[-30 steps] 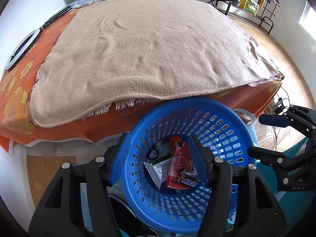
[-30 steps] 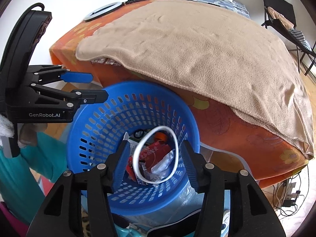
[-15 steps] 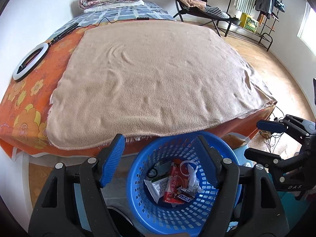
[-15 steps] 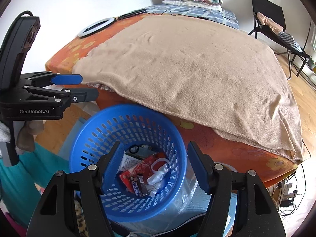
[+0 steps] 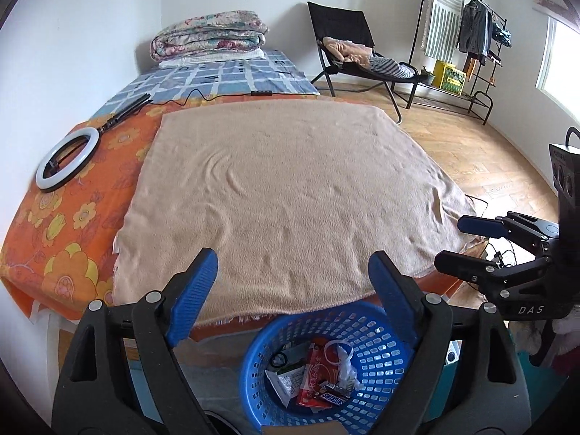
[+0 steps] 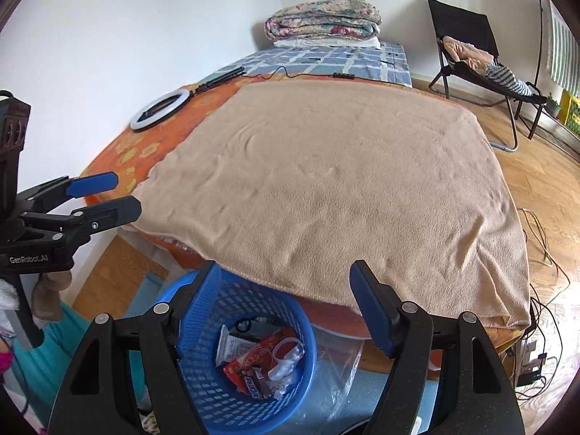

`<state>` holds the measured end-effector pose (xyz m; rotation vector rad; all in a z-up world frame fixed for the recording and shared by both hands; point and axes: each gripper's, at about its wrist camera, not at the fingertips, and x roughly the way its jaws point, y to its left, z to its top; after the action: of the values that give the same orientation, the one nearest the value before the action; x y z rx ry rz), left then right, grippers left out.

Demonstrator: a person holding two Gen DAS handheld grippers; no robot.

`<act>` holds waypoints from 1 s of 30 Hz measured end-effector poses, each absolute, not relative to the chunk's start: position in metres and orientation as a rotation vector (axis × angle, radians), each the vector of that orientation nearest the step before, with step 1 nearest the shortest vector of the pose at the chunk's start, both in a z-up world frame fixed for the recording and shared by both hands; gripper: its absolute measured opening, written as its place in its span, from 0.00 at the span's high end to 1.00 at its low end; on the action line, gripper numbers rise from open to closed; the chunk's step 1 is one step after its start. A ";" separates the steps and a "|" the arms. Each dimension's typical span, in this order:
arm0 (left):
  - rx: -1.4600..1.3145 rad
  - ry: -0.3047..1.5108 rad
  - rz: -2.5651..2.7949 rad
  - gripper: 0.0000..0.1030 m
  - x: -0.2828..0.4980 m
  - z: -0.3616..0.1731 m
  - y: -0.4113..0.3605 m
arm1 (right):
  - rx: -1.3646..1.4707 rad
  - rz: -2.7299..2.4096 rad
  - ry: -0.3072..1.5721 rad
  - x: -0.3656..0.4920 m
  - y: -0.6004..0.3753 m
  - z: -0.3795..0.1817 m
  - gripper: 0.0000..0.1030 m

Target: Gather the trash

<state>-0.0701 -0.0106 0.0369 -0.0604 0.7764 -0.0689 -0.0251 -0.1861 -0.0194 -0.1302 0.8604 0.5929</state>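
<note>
A blue plastic basket (image 5: 384,330) (image 6: 297,315) stands on the floor at the foot of the bed. It holds several pieces of trash: a red wrapper (image 5: 311,377) (image 6: 253,359), a Snickers wrapper (image 5: 335,397) (image 6: 255,386), white wrappers and a white plastic ring (image 6: 288,349). My left gripper (image 5: 293,272) is open and empty, raised above the basket. My right gripper (image 6: 286,282) is open and empty too, also above the basket. Each gripper shows in the other's view, the right one (image 5: 471,243) and the left one (image 6: 108,195).
A beige blanket (image 5: 282,188) covers the orange flowered bed (image 5: 65,224). A white ring light (image 5: 67,157) lies at its left edge. Folded quilts (image 5: 208,38) sit at the head. A black chair (image 5: 348,43), a clothes rack (image 5: 467,25) and floor cables (image 6: 540,239) are to the right.
Both grippers have risen and tilted up away from the basket. The right gripper let go of the white ring, which now lies in the basket. Both jaws opened wider.
</note>
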 end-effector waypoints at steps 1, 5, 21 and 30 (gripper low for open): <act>-0.061 0.765 -0.070 0.10 -0.069 0.041 -0.011 | -0.130 0.593 0.853 -0.022 -0.185 -0.016 0.29; -0.064 0.722 -0.067 0.08 -0.059 0.057 -0.010 | -0.129 0.585 0.818 -0.012 -0.185 -0.004 0.24; -0.100 0.688 0.019 0.03 -0.012 0.058 0.010 | -0.059 0.554 0.734 0.037 -0.182 0.008 0.23; -0.109 0.712 0.043 0.01 -0.005 0.048 0.012 | 0.007 0.559 0.787 0.053 -0.181 -0.007 0.23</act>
<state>-0.0047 0.0122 0.0478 -0.1089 0.7123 0.0426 0.0532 -0.1810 -0.0070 0.0071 0.7868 0.5585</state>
